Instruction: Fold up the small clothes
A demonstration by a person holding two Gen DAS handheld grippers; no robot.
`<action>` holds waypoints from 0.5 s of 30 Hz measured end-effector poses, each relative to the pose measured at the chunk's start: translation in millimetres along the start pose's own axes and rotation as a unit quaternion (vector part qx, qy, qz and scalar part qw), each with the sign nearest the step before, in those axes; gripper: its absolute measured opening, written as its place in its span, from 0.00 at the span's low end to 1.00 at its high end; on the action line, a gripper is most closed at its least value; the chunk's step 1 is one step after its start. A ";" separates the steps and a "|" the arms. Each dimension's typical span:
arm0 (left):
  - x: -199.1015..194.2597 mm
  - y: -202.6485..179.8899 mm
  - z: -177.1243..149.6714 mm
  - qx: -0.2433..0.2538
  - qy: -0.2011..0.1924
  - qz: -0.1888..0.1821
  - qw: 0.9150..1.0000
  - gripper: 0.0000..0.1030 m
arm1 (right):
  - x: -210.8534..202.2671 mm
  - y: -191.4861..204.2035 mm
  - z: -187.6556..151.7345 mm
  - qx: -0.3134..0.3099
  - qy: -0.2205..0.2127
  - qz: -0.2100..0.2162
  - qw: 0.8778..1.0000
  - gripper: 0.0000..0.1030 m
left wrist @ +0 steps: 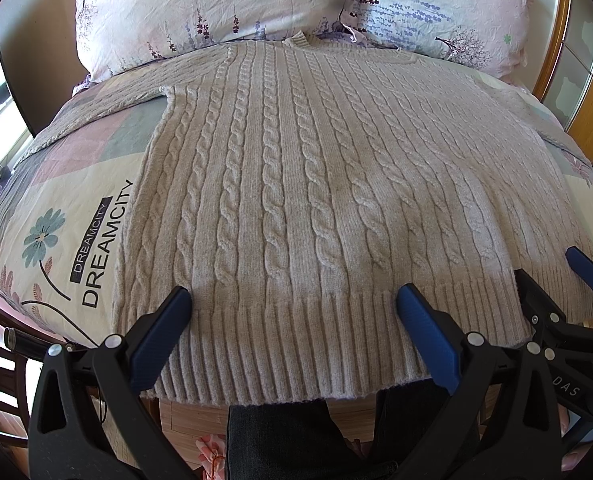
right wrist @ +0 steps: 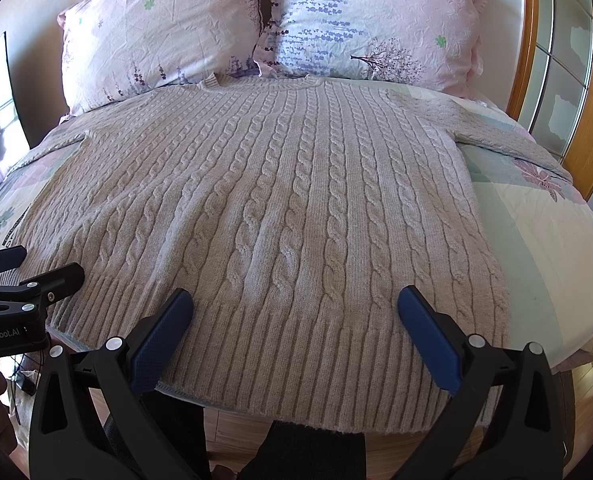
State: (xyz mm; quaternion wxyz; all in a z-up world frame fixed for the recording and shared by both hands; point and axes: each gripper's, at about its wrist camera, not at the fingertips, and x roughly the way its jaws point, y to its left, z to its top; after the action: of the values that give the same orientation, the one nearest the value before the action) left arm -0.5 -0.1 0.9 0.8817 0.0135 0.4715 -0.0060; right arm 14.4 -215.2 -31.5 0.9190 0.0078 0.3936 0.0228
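A beige cable-knit sweater [left wrist: 296, 184] lies flat on the bed, collar toward the pillows, ribbed hem hanging over the near edge; it also shows in the right wrist view [right wrist: 280, 208]. Both sleeves spread out sideways. My left gripper [left wrist: 294, 304] is open, its blue pads hovering over the left part of the hem. My right gripper [right wrist: 296, 304] is open over the right part of the hem. The right gripper shows at the right of the left wrist view [left wrist: 556, 276], and the left gripper shows at the left of the right wrist view [right wrist: 36, 266].
Two floral pillows [left wrist: 216, 8] [right wrist: 376, 20] lean at the head of the bed. A patterned bedsheet [left wrist: 76, 208] printed DREAMCITY covers the mattress. A wooden frame [right wrist: 536, 40] stands at the right. Dark trousers [left wrist: 280, 440] and wood floor lie below the hem.
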 end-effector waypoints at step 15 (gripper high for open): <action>-1.1 2.3 2.0 0.001 0.002 -0.002 1.000 0.98 | -2.3 -3.8 -1.1 -0.015 -0.016 0.013 1.000 0.99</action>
State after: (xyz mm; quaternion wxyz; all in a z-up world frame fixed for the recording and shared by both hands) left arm 0.7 2.1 2.9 0.8807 0.0137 0.4735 -0.0082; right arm 12.1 -219.2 -30.7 0.9248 -0.0010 0.3782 0.0402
